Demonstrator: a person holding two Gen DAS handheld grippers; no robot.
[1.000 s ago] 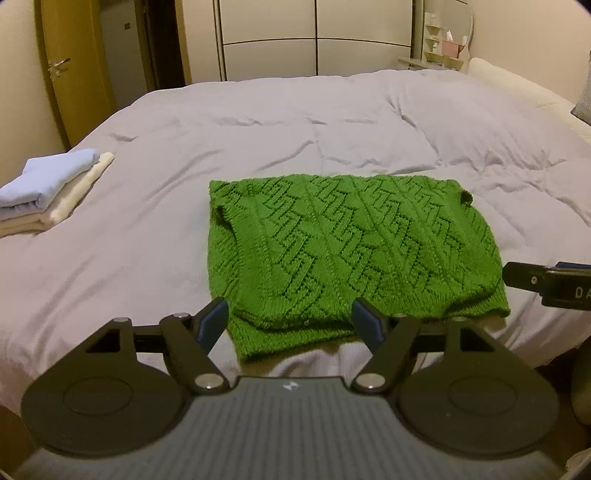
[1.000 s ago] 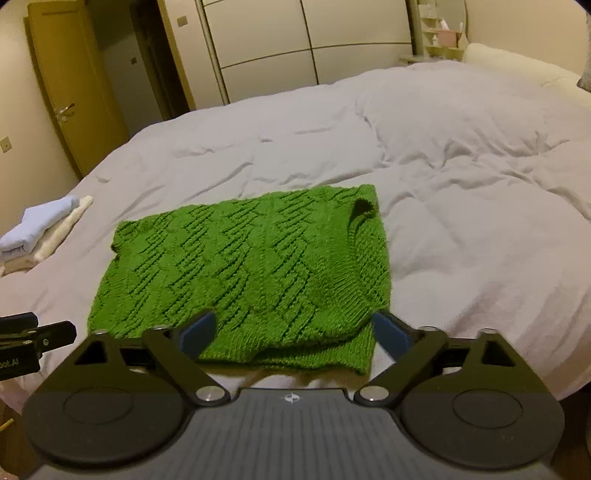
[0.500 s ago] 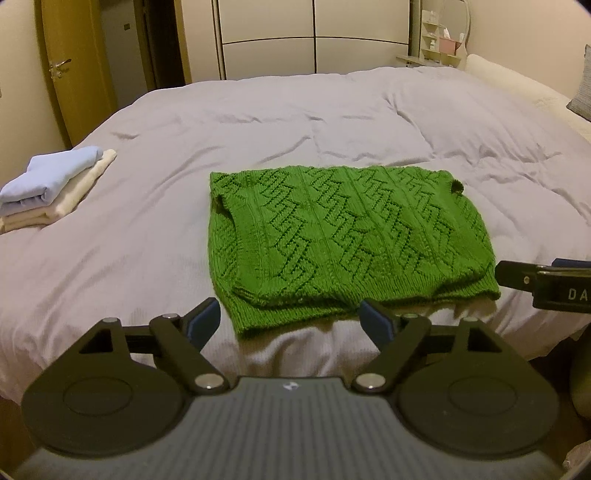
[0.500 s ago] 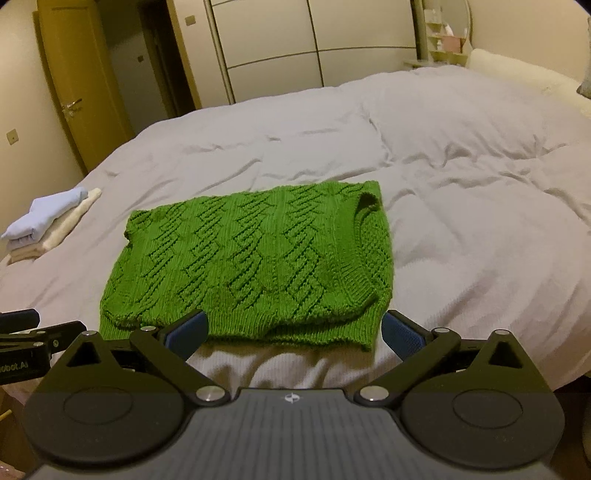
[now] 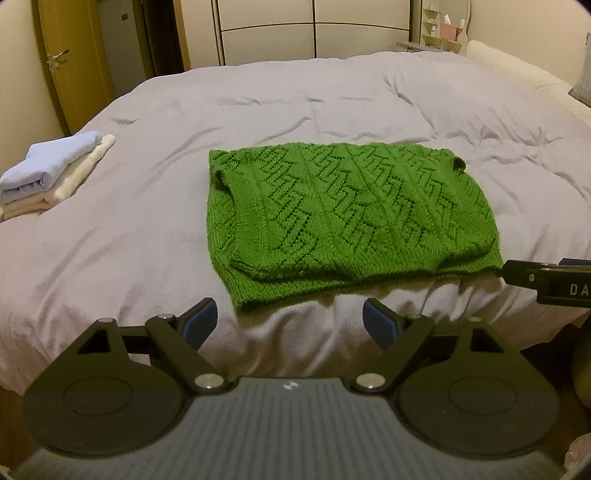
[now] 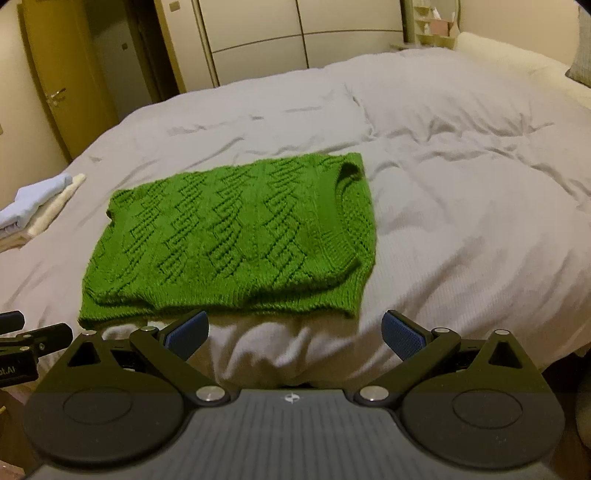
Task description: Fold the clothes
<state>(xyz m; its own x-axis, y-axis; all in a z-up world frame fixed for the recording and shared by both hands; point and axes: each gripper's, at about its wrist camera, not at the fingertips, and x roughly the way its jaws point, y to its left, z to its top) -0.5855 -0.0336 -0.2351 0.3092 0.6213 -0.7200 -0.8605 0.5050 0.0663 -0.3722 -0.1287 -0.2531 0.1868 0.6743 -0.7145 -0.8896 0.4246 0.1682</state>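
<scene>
A green knitted sweater (image 5: 343, 218) lies folded flat on the pale grey duvet (image 5: 147, 229), near the bed's front edge; the right wrist view shows the sweater (image 6: 236, 240) too. My left gripper (image 5: 290, 319) hovers just short of the sweater's front left hem, its jaws opening with nothing between them. The blue pads are clear of the cloth. Off the front right hem, my right gripper (image 6: 293, 334) stands open and empty. Each gripper shows at the edge of the other's view.
A stack of folded clothes (image 5: 48, 173), light blue on cream, sits at the bed's left edge. Behind the bed are a white wardrobe (image 5: 314, 29) and a yellow door (image 5: 70, 62). A pillow (image 6: 517, 55) lies at the far right.
Both grippers have drawn back from the sweater's front hem, and their jaws have spread wider. The sweater lies still on the duvet.
</scene>
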